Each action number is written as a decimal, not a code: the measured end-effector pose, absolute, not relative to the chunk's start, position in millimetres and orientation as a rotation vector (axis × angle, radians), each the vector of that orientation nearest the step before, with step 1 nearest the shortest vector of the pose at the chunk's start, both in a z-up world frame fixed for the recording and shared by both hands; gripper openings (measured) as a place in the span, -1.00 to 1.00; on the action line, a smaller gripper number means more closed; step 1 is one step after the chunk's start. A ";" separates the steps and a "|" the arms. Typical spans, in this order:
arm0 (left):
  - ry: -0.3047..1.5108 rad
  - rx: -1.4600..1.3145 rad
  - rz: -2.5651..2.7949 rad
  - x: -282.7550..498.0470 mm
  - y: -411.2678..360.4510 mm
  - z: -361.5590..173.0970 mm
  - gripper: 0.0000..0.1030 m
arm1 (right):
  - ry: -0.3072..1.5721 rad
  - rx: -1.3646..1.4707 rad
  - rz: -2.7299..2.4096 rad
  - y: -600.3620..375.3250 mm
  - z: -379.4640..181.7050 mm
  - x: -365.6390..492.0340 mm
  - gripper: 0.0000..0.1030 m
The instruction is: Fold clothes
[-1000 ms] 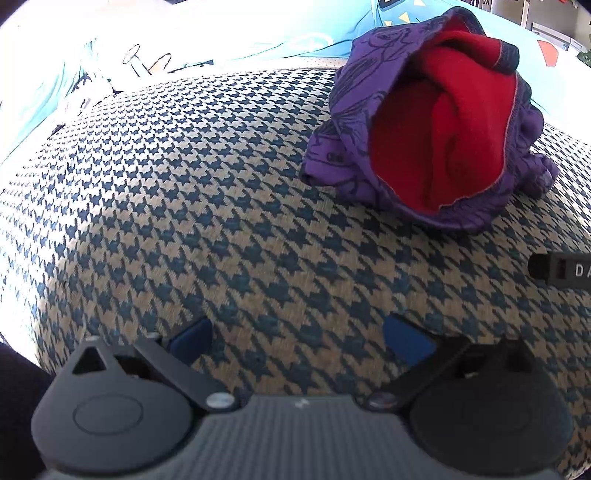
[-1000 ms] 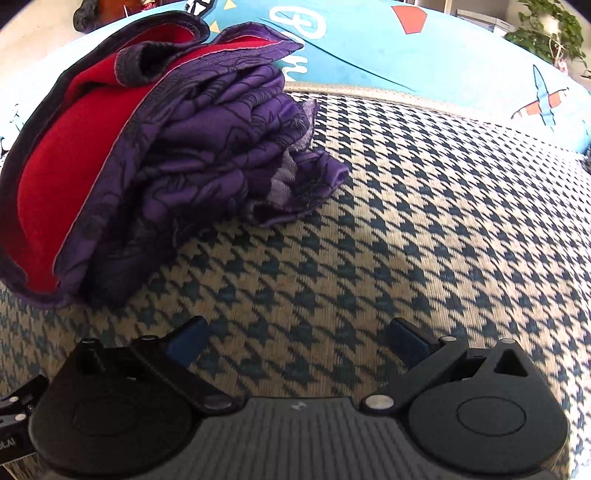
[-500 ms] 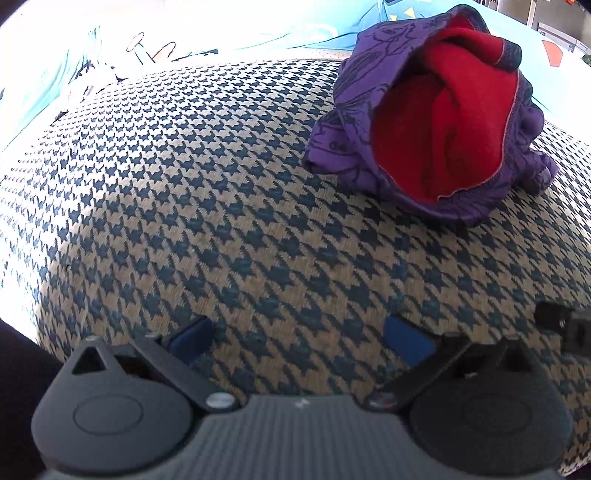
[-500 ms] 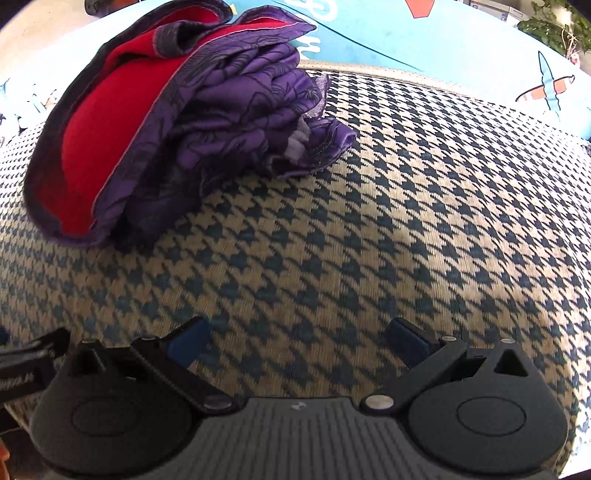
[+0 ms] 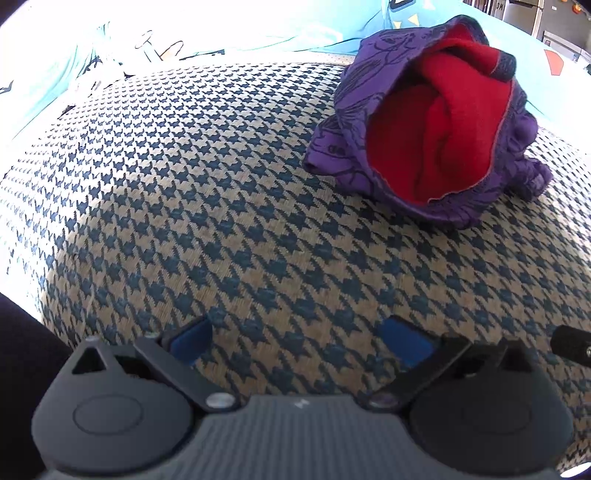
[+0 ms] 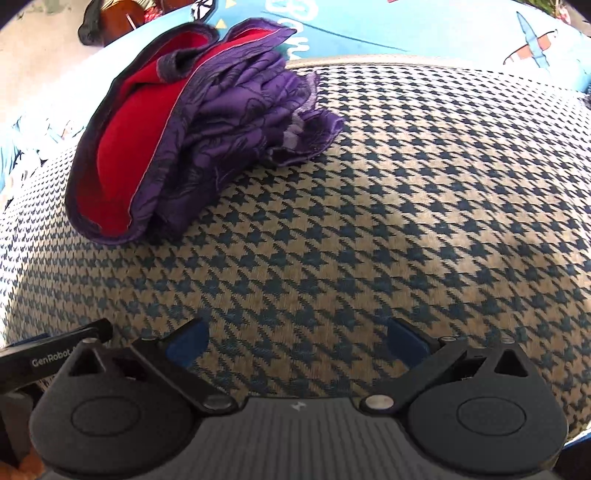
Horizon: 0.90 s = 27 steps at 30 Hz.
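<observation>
Both spread wide and empty, left gripper (image 5: pixel 299 339) and right gripper (image 6: pixel 297 341) low over houndstooth cushion (image 5: pixel 221 206), bundled purple garment (image 5: pixel 436 125) upper right.

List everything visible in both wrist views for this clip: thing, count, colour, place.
garment: one, purple with red lining, bundled on the far part of the cushion, held by neither gripper.
cushion: one, blue and beige houndstooth, under both grippers.
sheet: one, light blue with printed shapes, beyond the cushion.
left gripper: one, dark grey with blue fingers, open over bare cushion.
right gripper: one, dark grey with blue fingers, open, garment ahead to its left.
</observation>
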<state>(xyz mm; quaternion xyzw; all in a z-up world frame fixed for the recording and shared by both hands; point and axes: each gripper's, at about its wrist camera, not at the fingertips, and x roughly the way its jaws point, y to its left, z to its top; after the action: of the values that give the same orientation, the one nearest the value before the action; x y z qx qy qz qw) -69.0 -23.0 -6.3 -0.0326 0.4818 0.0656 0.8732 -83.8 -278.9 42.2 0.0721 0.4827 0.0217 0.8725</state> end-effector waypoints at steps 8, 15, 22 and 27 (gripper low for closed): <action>0.985 -0.027 0.095 -74.7 -39.3 3.0 1.00 | 0.965 0.111 0.046 -267.9 40.6 -75.0 1.00; 0.955 0.003 0.083 -76.9 -48.6 9.7 1.00 | 0.946 0.096 0.043 -265.7 45.3 -79.8 1.00; 0.944 0.014 0.074 -80.7 -56.1 12.5 1.00 | 0.936 0.081 0.042 -262.8 48.3 -82.2 1.00; 0.935 0.023 0.068 -84.5 -57.9 19.0 1.00 | 0.940 0.075 0.044 -261.7 48.1 -82.4 1.00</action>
<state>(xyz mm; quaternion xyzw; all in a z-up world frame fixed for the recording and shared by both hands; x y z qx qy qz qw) -84.5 -57.9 19.0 0.0112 0.4507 0.0328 0.8920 -82.4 -261.7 48.1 0.0361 0.4526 0.0212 0.8907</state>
